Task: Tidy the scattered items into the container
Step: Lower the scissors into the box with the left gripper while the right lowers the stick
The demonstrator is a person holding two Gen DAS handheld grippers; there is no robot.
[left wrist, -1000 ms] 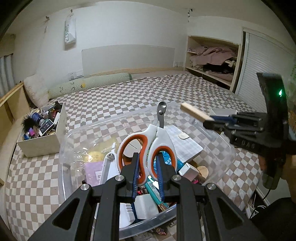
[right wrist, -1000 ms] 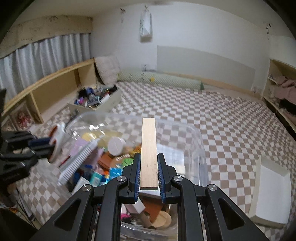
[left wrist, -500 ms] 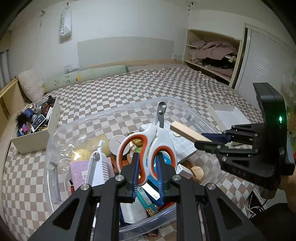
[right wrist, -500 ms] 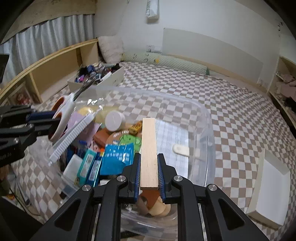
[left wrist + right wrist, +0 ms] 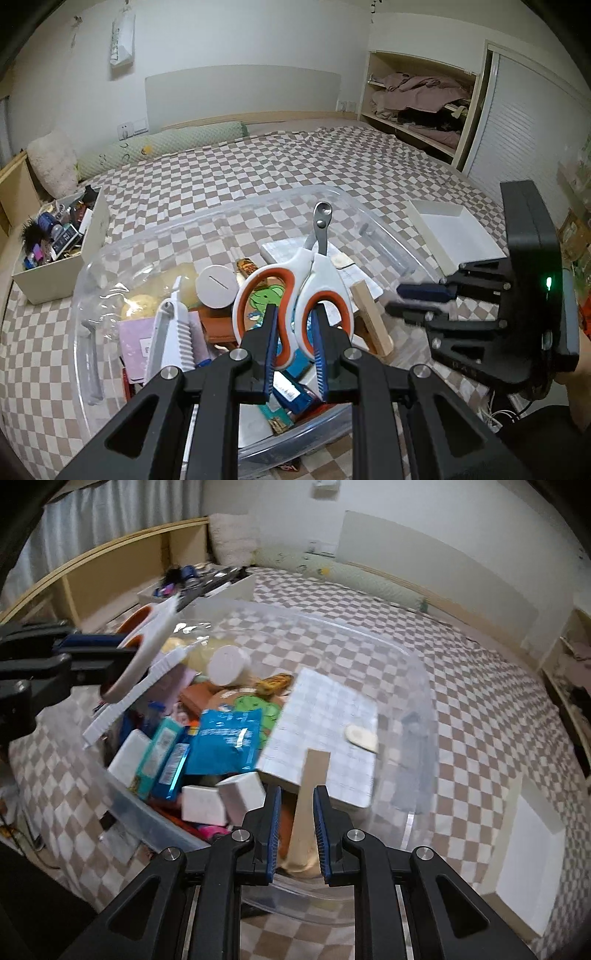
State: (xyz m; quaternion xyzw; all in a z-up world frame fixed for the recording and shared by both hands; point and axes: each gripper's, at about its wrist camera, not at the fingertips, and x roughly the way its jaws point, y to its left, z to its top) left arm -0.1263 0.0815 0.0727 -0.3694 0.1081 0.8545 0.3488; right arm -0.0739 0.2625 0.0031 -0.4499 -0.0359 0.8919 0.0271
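Room: bedroom, checkered bedspread (image 5: 295, 162) carrying everything.
Container: clear plastic tub (image 5: 384, 236) at the bed's near edge, nearly full.
Left gripper (image 5: 293, 350): clamped on orange-handled scissors (image 5: 295, 288) above the tub, likely for dropping.
Right gripper (image 5: 294, 834): fingers apart; wooden stick (image 5: 308, 797) between them, seemingly released into the tub.

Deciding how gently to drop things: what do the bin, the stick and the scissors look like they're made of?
Bin: clear glossy plastic; the checkered cover shows through.
Stick: seemingly unfinished wood, pale and matte.
Scissors: white and orange plastic handles, bare metal at the pivot; held in the left gripper.
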